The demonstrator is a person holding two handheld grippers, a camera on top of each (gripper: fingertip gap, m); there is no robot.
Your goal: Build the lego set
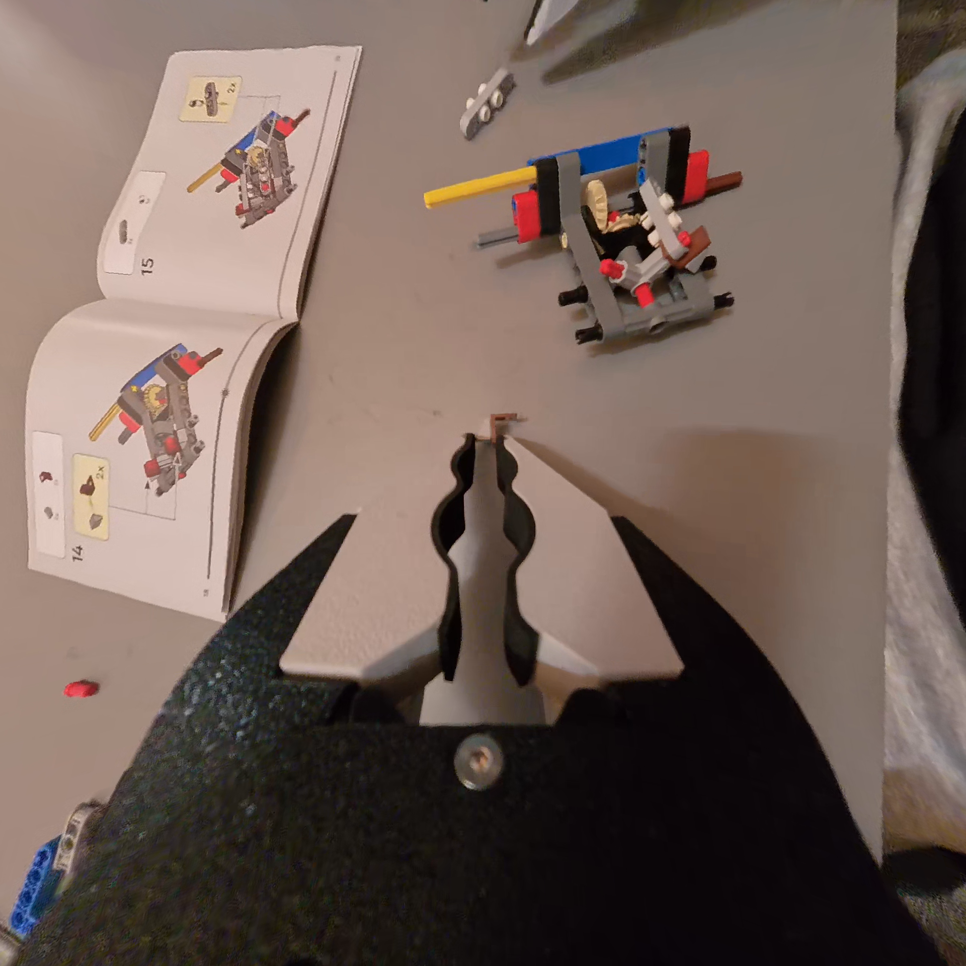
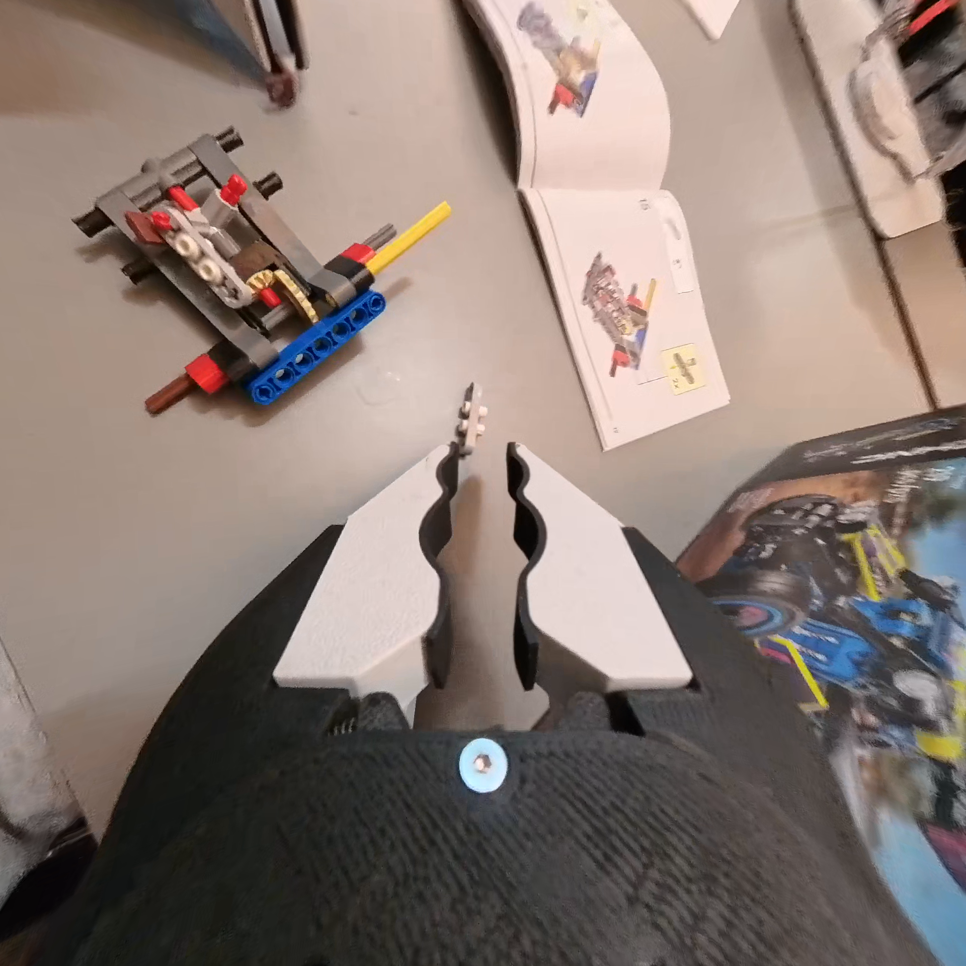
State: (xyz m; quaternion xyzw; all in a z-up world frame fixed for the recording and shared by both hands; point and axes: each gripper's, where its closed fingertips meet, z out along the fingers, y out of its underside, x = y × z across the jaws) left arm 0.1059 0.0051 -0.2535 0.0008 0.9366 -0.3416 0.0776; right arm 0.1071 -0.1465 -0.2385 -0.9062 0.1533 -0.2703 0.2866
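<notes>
The part-built Lego model (image 1: 617, 225), grey frame with a blue beam, yellow axle and red bushes, lies on the grey table; it also shows in the right wrist view (image 2: 235, 282). My left gripper (image 1: 486, 439) is shut on a small brown piece (image 1: 502, 420) that sticks out past its tips, low over the table in front of the model. My right gripper (image 2: 480, 449) is open and empty. A short grey beam with white pins (image 2: 472, 418) sits just ahead of its left fingertip (image 2: 444, 460); the same beam lies beyond the model in the left wrist view (image 1: 489, 102).
The open instruction booklet (image 1: 209, 261) lies left of the model and shows in the right wrist view (image 2: 627, 287). The Lego box (image 2: 836, 653) lies right of my right gripper. A red piece (image 1: 81, 689) and blue parts (image 1: 31, 883) lie at the near left. The table edge (image 1: 888, 470) runs along the right. One gripper's finger ends stand about 15 cm off the other's.
</notes>
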